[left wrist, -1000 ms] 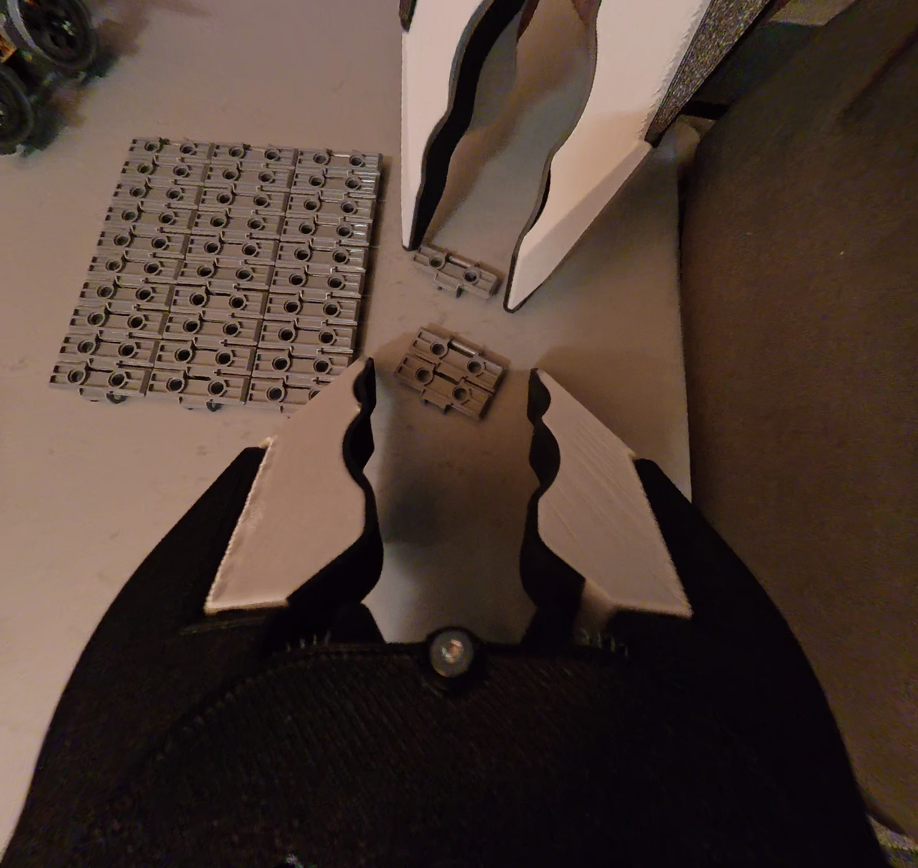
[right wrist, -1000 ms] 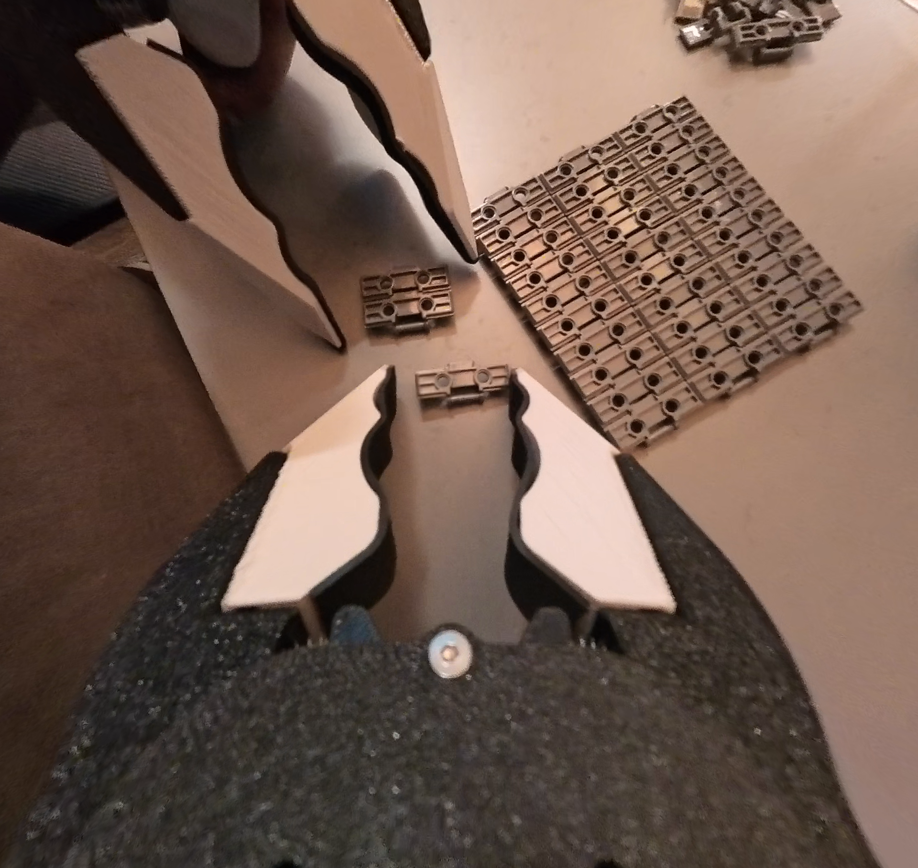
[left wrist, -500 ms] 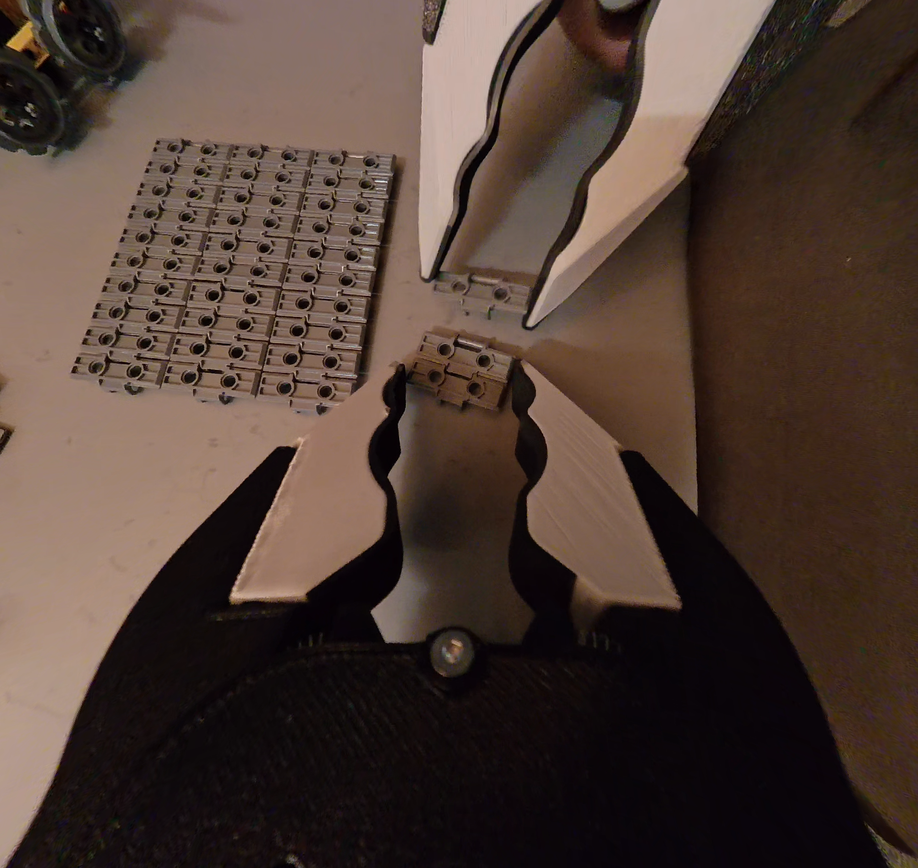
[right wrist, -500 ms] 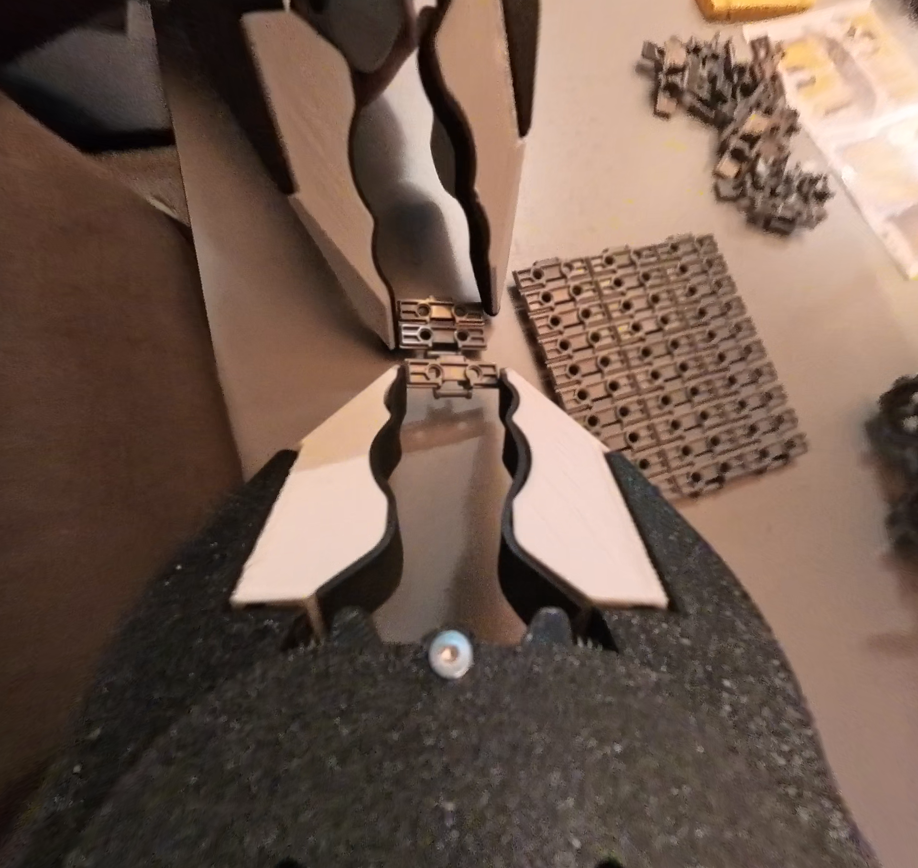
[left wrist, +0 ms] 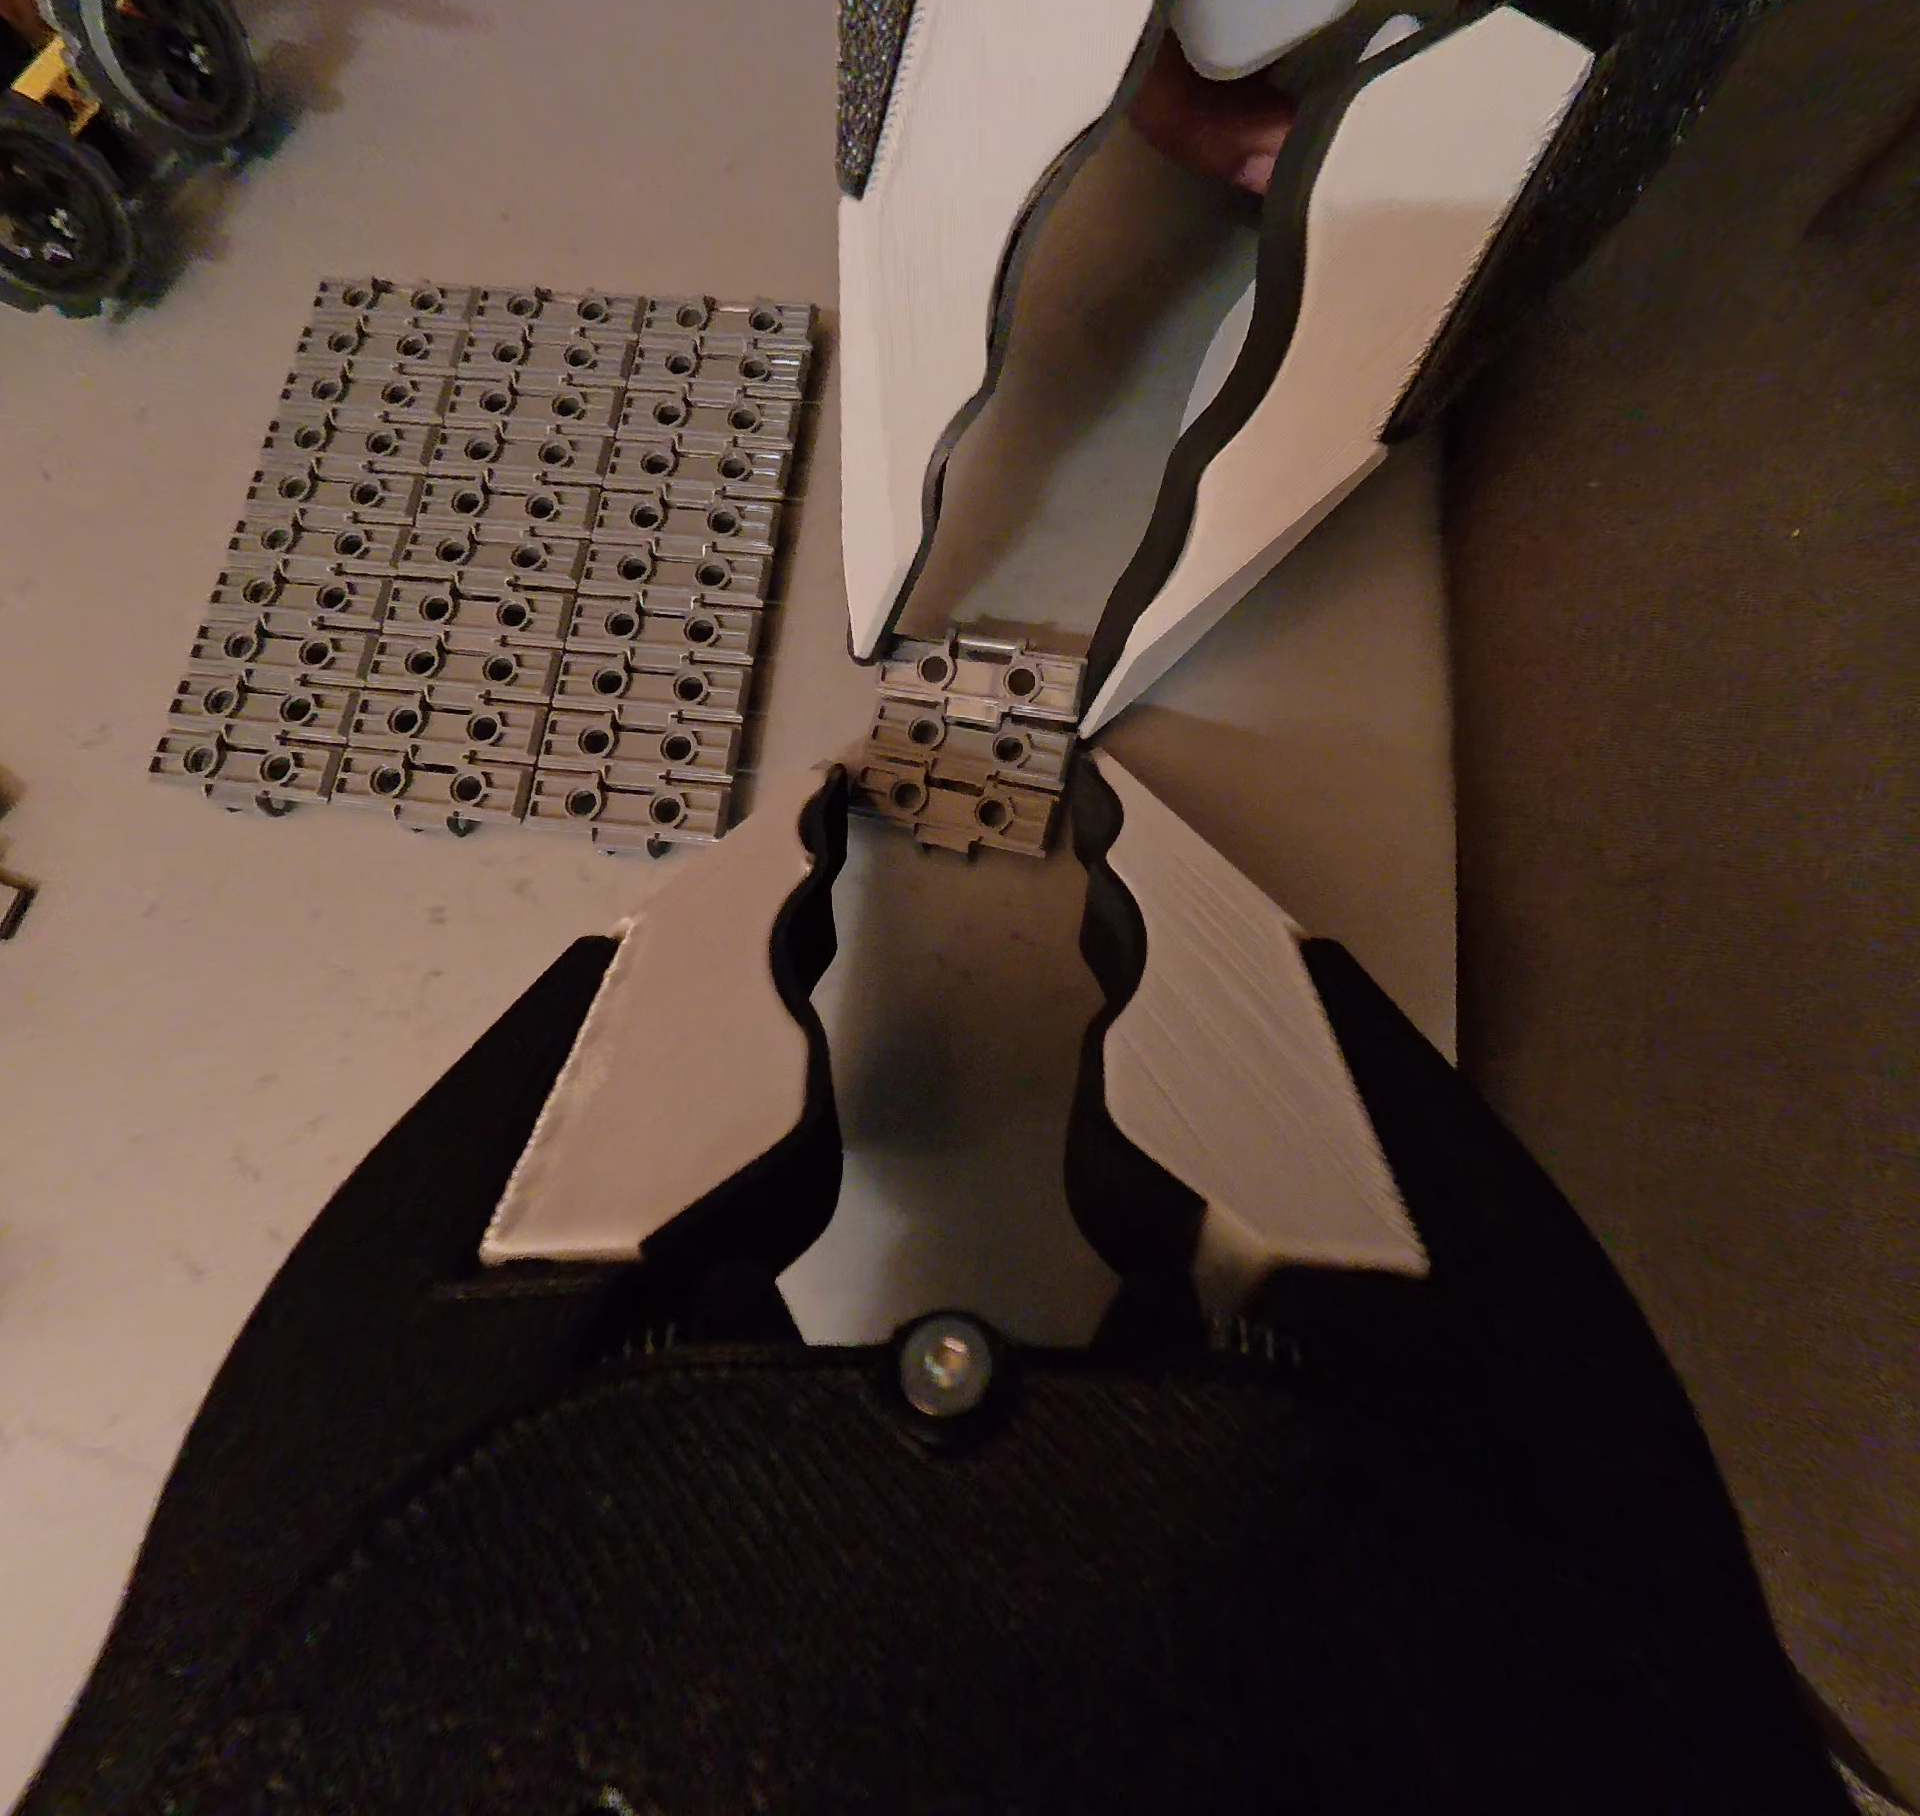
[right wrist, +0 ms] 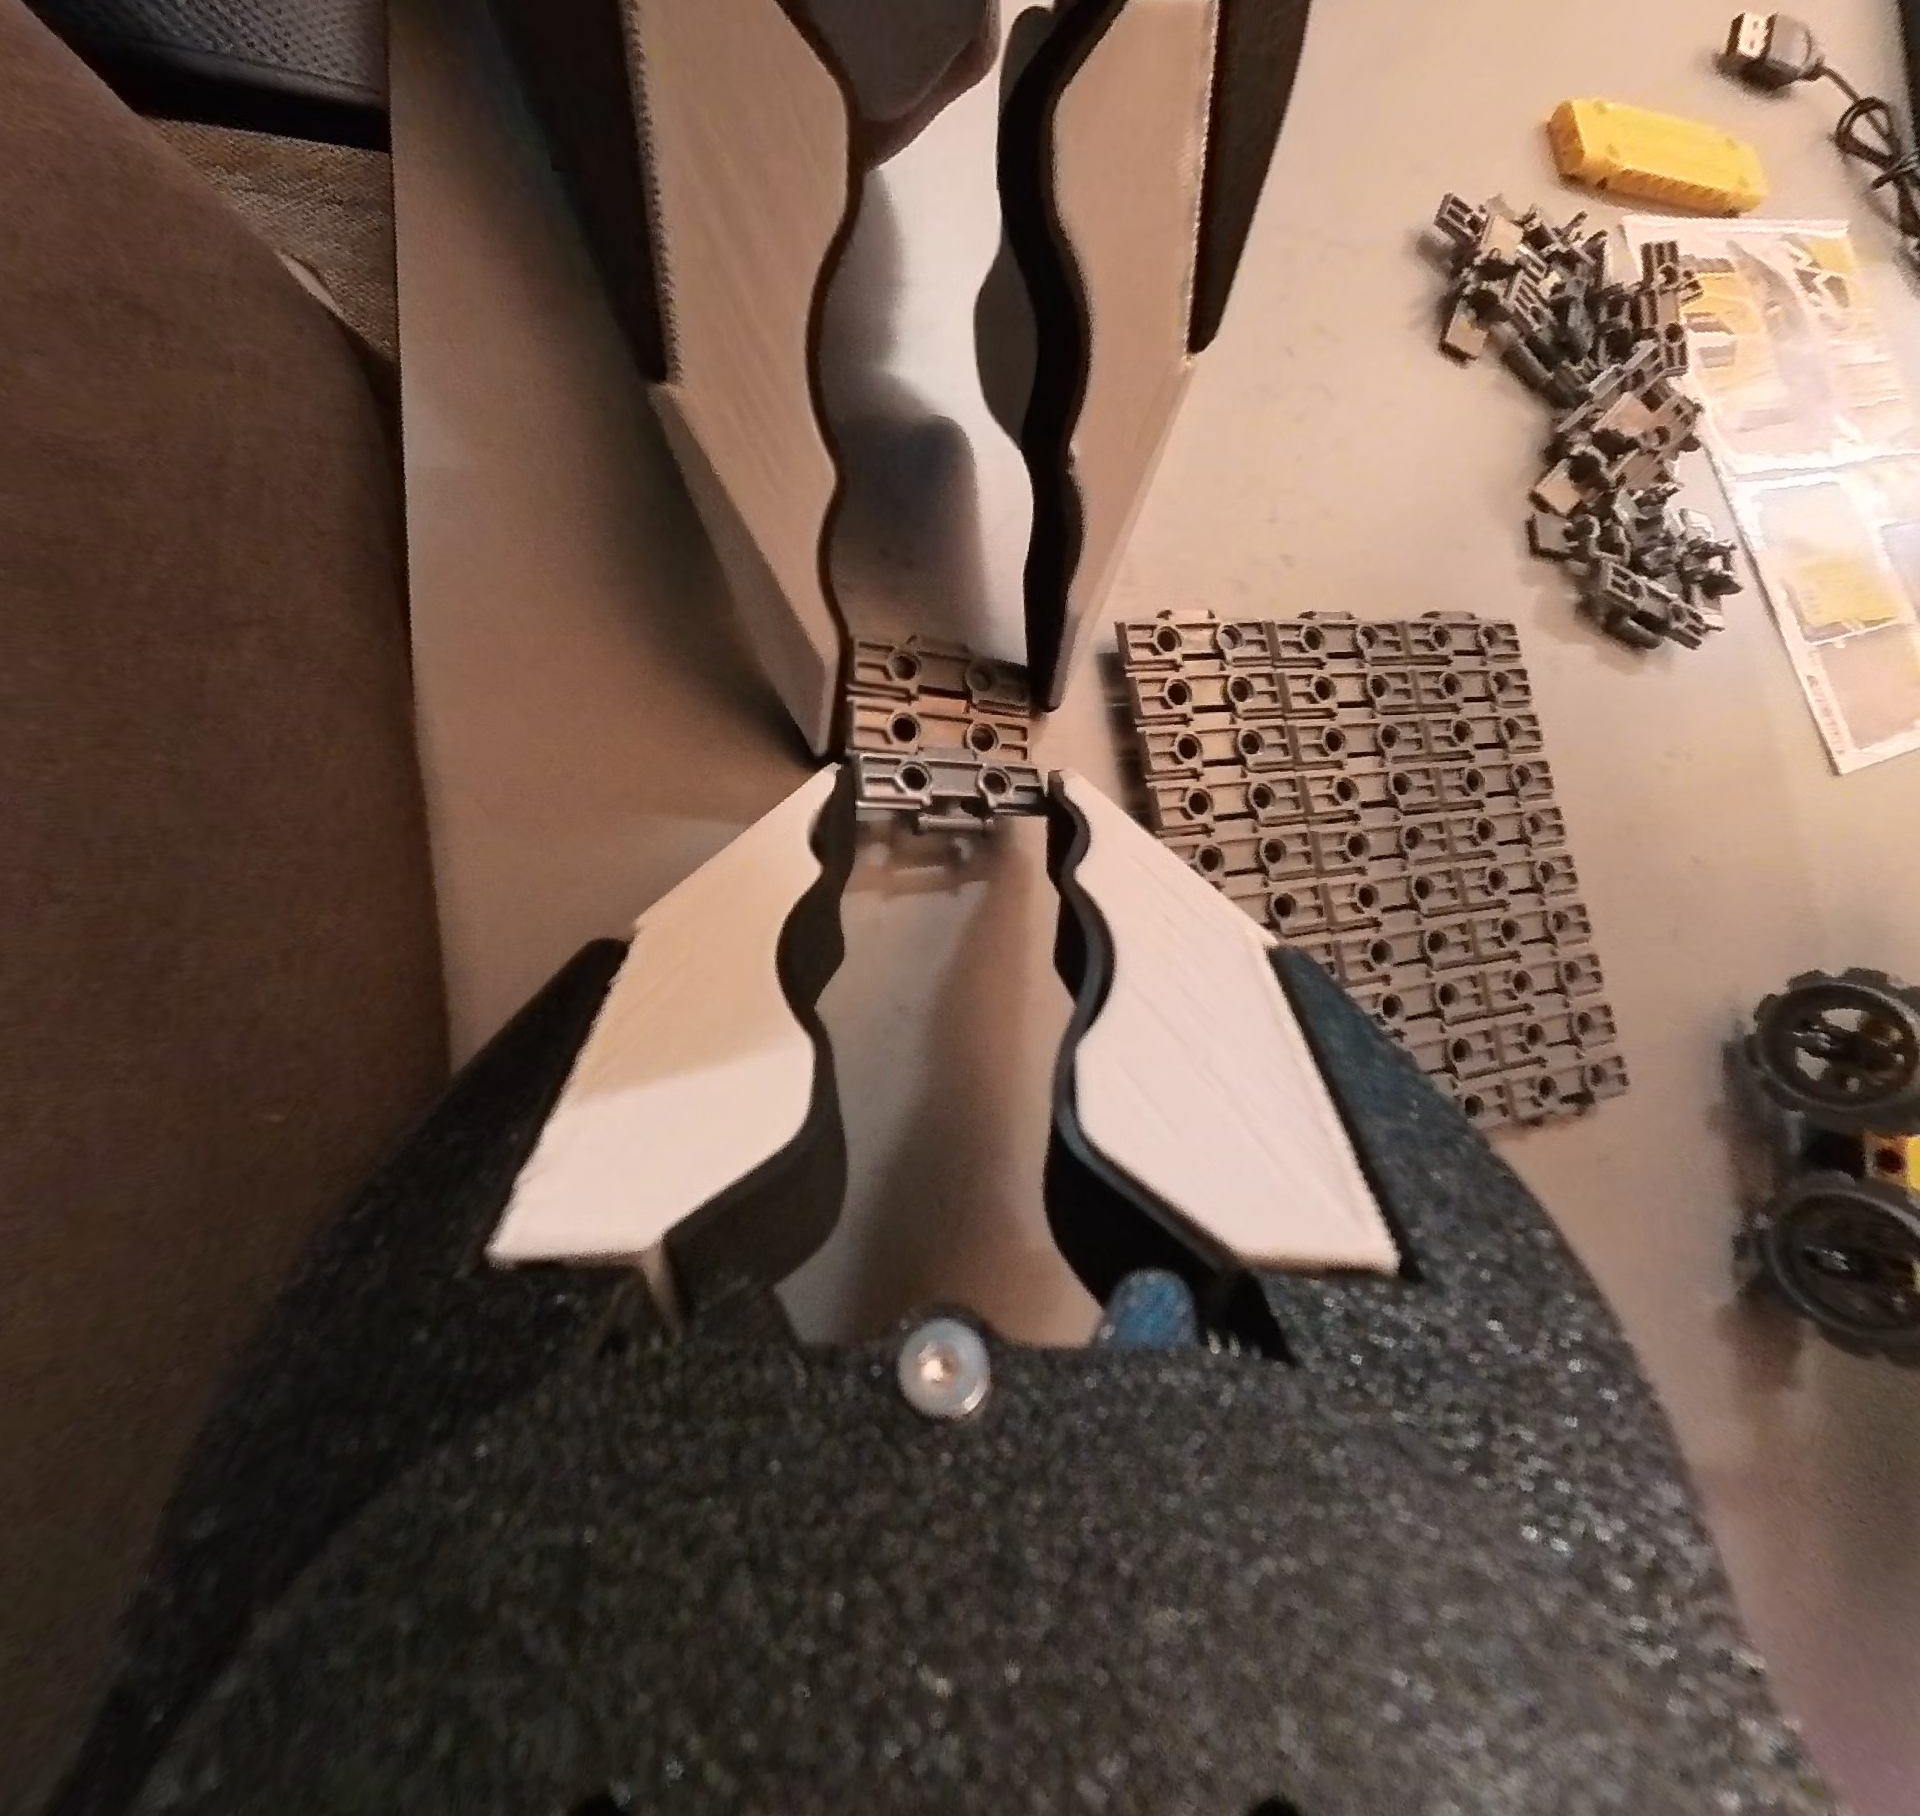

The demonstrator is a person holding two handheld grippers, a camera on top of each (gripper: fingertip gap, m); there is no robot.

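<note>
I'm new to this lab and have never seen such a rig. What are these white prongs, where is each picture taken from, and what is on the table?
Each picture comes from a camera mounted on a hand-held gripper, looking forward along its two white fingers. A person holds one gripper in each hand; the two face each other.

In the left wrist view, the left gripper is shut on a two-link piece of grey track. The right gripper is shut on a single grey link, pressed against that piece.

On the table lie a mat of joined grey links, a pile of loose links, a yellow block, printed sheets and black-wheeled parts.
</note>
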